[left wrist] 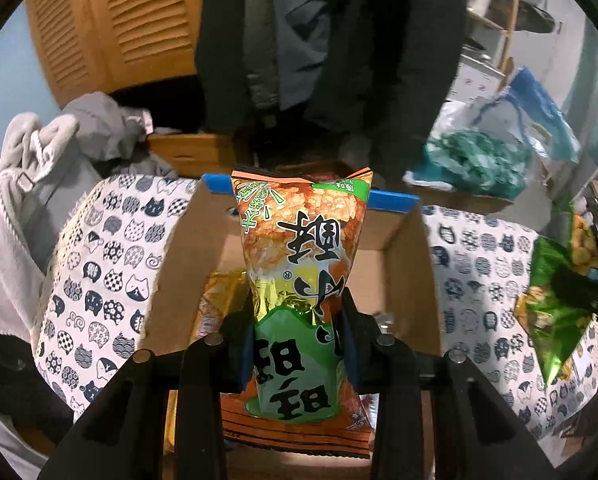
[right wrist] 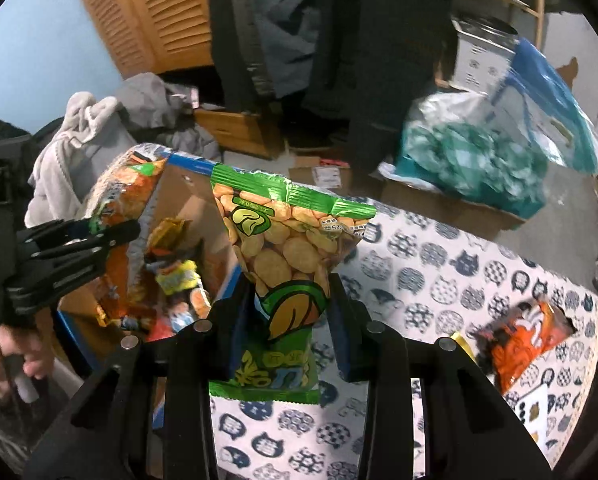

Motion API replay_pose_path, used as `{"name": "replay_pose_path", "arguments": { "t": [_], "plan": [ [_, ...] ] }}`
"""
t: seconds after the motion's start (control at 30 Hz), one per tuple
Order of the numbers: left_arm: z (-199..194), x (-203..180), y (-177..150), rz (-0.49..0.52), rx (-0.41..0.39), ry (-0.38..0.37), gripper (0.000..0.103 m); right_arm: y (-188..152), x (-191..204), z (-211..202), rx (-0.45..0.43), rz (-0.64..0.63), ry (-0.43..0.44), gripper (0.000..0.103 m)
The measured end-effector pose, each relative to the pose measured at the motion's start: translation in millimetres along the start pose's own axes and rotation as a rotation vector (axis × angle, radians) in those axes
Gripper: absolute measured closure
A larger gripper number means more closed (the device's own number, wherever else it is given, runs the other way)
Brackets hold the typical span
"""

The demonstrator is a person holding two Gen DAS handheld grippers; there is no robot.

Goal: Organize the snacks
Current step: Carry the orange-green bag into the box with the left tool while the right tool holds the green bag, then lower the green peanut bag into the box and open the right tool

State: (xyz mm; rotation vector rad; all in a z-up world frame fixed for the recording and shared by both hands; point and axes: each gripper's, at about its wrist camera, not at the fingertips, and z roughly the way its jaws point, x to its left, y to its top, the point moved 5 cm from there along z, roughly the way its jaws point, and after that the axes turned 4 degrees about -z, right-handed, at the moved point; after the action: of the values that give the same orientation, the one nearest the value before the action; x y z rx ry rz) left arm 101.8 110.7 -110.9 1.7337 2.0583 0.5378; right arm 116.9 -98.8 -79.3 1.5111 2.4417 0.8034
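My left gripper [left wrist: 299,312] is shut on an orange and green snack bag [left wrist: 299,248], pinched at its waist and hanging over an open cardboard box [left wrist: 403,248]. In the right wrist view my right gripper [right wrist: 291,300] is shut on a green cracker bag [right wrist: 287,240], held above the cat-print cloth just right of the cardboard box [right wrist: 187,184]. That view also shows the left gripper [right wrist: 79,240] with its orange bag [right wrist: 111,200] over the box. Several snack packets [right wrist: 175,280] lie inside the box. In the left wrist view the green cracker bag [left wrist: 555,304] appears at the right edge.
A cat-print cloth [right wrist: 439,280] covers the table. An orange snack bag [right wrist: 519,340] lies on it at the right. Grey clothes [left wrist: 31,184] pile up at the left. A box with teal plastic bags [right wrist: 479,160], hanging dark coats and a louvred wooden door stand behind. A person's hand [right wrist: 3,360] grips the left handle.
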Motion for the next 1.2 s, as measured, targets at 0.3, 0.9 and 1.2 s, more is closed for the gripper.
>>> {"name": "replay_pose_path", "arguments": {
  "t": [0.3, 0.9, 1.2],
  "plan": [
    [47.3, 23.6, -6.6, -0.052, 0.114, 0.009, 0.067, 8.5, 26.5, 13.2, 0.016, -0.043, 0.021, 0.068],
    [41.2, 30.6, -8.2, -0.084, 0.134, 0.014, 0.029, 17.7, 57.1, 40.3, 0.064, -0.069, 0.071, 0.068],
    [4.8, 44.5, -7.1, -0.074, 0.061, 0.048, 0.028, 37.3, 85.0, 67.7, 0.105, -0.095, 0.091, 0.068]
  ]
}}
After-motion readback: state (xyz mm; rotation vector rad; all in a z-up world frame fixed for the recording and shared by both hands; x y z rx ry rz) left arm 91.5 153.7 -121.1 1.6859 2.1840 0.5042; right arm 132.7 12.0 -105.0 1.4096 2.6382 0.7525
